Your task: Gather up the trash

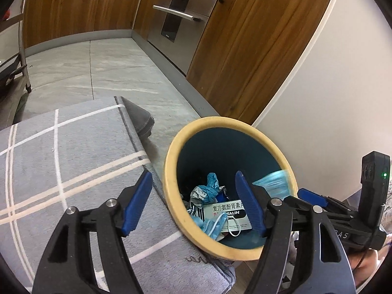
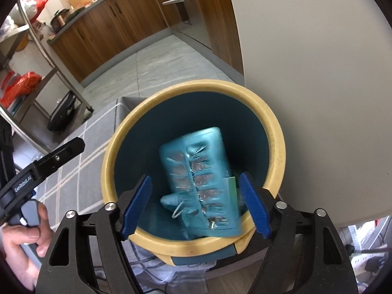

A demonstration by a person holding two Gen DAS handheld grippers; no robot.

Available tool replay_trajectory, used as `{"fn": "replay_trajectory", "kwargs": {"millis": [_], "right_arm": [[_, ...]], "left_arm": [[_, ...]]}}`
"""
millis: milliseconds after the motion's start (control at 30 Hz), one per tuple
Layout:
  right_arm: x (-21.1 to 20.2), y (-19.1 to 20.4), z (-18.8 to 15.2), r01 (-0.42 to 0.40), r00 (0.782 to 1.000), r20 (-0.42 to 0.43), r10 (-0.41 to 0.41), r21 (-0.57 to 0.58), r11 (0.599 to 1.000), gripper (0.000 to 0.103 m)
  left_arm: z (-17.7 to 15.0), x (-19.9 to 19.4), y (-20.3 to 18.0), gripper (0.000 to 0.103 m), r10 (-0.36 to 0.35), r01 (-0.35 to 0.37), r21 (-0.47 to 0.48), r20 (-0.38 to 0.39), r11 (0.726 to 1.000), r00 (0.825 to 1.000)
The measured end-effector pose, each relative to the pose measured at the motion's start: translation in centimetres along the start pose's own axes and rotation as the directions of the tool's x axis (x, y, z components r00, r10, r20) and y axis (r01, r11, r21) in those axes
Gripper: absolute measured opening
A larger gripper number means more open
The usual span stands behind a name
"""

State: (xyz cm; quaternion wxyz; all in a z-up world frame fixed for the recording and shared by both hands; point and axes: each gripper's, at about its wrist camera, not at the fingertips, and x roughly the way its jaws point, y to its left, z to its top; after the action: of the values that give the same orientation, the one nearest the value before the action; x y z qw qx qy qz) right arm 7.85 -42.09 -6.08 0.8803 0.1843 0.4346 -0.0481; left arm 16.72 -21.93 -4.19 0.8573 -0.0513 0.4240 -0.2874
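left wrist: left gripper (image 1: 193, 202) wide, empty, over bin (image 1: 171, 161) rim; medicine box (image 1: 226, 214) and wrappers already inside | right wrist: right gripper (image 2: 194, 204) wide, blue packet (image 2: 198, 178) blurred, probably falling in; cloth (image 2: 73, 171) bare, little left

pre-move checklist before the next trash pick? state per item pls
1. Left tongs empty, nothing between the pads: ok.
2. Right tongs open, pads clear of the blue blister pack: ok.
3. Blister pack inside the bin rim: ok, blurred mid-drop.
4. Bin upright beside the grey plaid cushion: ok.
5. Room left in bin above the medicine box and crumpled masks: ok.
6. More trash left to collect: cannot tell.
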Motion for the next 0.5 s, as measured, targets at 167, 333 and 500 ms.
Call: {"fn": "replay_trajectory", "kwargs": {"millis": [167, 333, 500], "right_arm": [[-1.2, 0.4, -0.4, 0.007, 1.0, 0.02, -0.007, -0.02, 1.0, 0.078], [-2.9, 0.6, -1.0, 0.023, 0.999, 0.05, -0.021, -0.038, 0.999, 0.079], [-4.9, 0.6, -2.0, 0.031, 0.995, 0.093, -0.027, -0.044, 0.999, 0.08]], "left_arm": [[-0.4, -1.1, 0.0, 0.076, 0.001, -0.001, 0.017, 0.024, 1.0, 1.0], [-0.5, -2.5, -0.6, 0.086, 0.016, -0.019, 0.045, 0.071, 0.999, 0.997], [-0.9, -3.9, -1.2, 0.093, 0.03, -0.039, 0.075, 0.115, 0.996, 0.993]]}}
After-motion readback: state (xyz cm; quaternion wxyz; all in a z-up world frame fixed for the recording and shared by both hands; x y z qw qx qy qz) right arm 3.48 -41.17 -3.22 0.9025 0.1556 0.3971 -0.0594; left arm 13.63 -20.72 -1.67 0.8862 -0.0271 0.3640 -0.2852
